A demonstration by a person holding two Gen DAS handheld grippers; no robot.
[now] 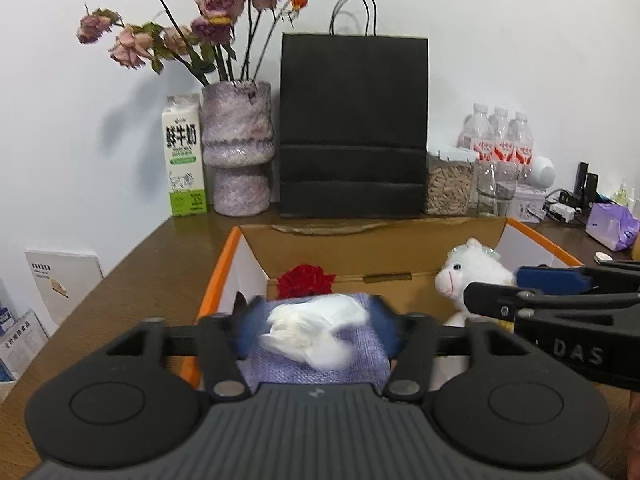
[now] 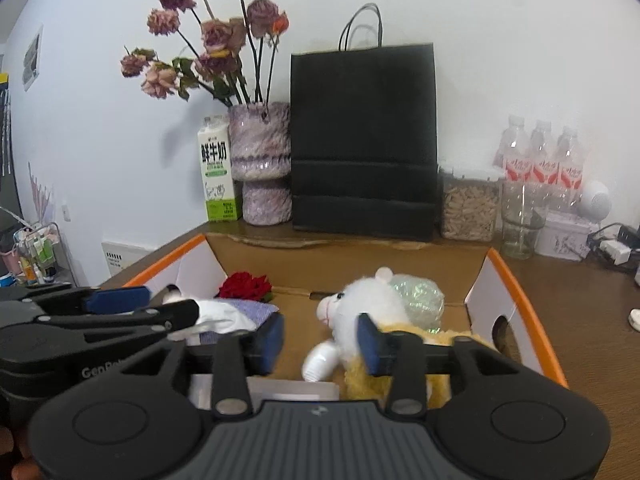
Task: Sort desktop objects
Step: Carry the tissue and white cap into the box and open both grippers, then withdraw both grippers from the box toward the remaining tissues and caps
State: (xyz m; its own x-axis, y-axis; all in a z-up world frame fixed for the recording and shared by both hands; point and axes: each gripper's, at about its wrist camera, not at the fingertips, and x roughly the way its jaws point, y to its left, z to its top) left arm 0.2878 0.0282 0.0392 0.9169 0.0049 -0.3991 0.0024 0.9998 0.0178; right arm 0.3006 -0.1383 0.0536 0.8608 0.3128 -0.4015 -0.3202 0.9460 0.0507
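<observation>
Both your grippers hang over the box (image 2: 520, 280) w/ jaws apart, gripping nothing. Tissue pack (image 1: 316, 332), red flower (image 2: 245, 286), white plush (image 2: 360, 304) already in; desk (image 2: 580, 300) clutter behind looks unsorted.

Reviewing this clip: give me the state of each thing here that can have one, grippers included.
Left gripper: open, tissue pack between its fingers.
Right gripper: open, over the plush toy.
Cardboard box: flaps open.
Tissue pack: in the box, tissue sticking out.
Plush toy: lying in the box.
Paper bag: upright.
Glass: upright, empty.
Roses: wilted.
</observation>
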